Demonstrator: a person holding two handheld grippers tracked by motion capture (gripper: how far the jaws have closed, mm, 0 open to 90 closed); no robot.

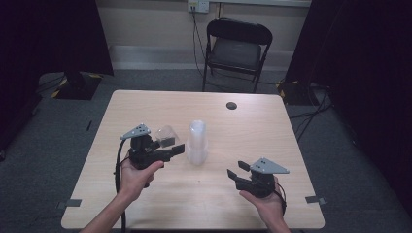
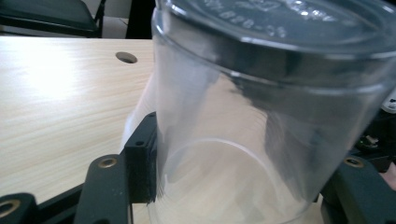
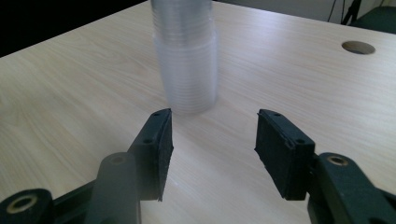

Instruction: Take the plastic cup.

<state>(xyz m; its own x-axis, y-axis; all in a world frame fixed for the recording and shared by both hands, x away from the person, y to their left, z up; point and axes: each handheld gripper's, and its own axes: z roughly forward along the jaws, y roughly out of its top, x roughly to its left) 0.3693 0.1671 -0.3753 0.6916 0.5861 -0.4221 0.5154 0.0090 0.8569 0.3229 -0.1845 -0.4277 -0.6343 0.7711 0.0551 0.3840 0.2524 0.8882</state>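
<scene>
From the high view, my left hand-held gripper (image 1: 177, 148) is clamped on a single clear plastic cup (image 1: 166, 135), which I hold lifted off the counter (image 1: 145, 104) and tipped on its side, a little in from the counter's left edge and about midway between its far and near edges. Just to the right of that cup, near the middle of the counter, a stack of clear cups (image 1: 197, 143) stands upright, apart from the cup in my grip. My right hand-held gripper (image 1: 235, 171) hangs over the counter toward the near right corner, its jaws apart with nothing between them, pointed toward the stack but well short of it. A round cable hole (image 1: 231, 105) sits near the far edge, and a black folding chair (image 1: 236, 51) stands on the floor beyond that edge. In the left gripper view, the cup (image 2: 261, 140) sits right up close between my two black jaws, its rim toward the top; the left pad (image 2: 142, 165) presses against its wall, and the right jaw shows through the clear plastic on the other side. The cable hole (image 2: 126, 57) lies beyond it on the counter. In the right gripper view, my jaws stand open over bare wood, and the stack (image 3: 187, 60) rises ahead of them, slightly blurred, nearer the left jaw's line, with the cable hole (image 3: 358, 47) off toward the far right.
</scene>
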